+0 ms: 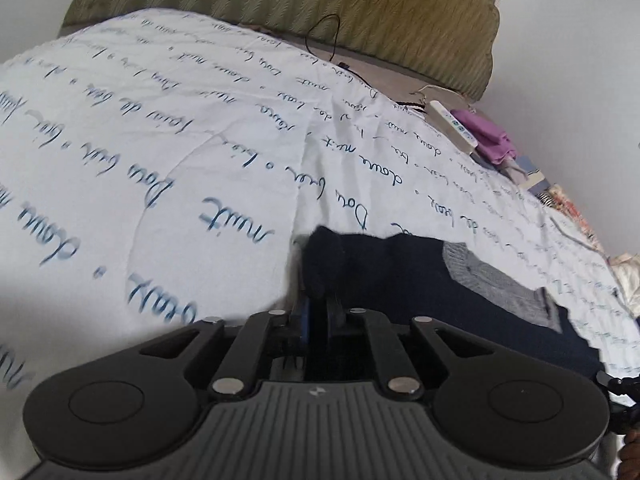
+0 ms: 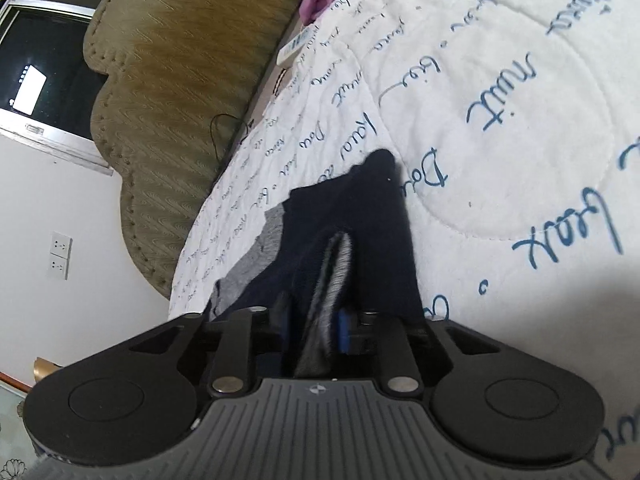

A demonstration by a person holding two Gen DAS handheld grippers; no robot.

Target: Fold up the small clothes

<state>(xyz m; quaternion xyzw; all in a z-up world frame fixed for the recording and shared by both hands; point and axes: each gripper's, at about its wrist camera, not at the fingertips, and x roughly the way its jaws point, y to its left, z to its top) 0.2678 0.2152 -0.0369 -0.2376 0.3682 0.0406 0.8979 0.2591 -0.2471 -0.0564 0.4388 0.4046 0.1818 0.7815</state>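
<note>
A small dark navy garment (image 1: pixel 420 280) with a grey ribbed band (image 1: pixel 496 284) lies partly on the white quilt with blue script (image 1: pixel 168 152). My left gripper (image 1: pixel 318 312) is shut on one corner of the navy garment, its fingers mostly hidden by the cloth. In the right wrist view my right gripper (image 2: pixel 316 320) is shut on the garment's other end (image 2: pixel 360 220), with navy and grey folds (image 2: pixel 332 280) bunched between the blue pads. The garment hangs draped over both grippers, lifted a little off the quilt (image 2: pixel 500 140).
An olive padded headboard (image 1: pixel 320 8) stands along the far edge of the bed. A white remote (image 1: pixel 452 124) and a purple cloth (image 1: pixel 488 136) lie near the quilt's edge, with a black cable (image 1: pixel 320 36). In the right wrist view there are a wall with sockets (image 2: pixel 60 256) and a dark window (image 2: pixel 44 68).
</note>
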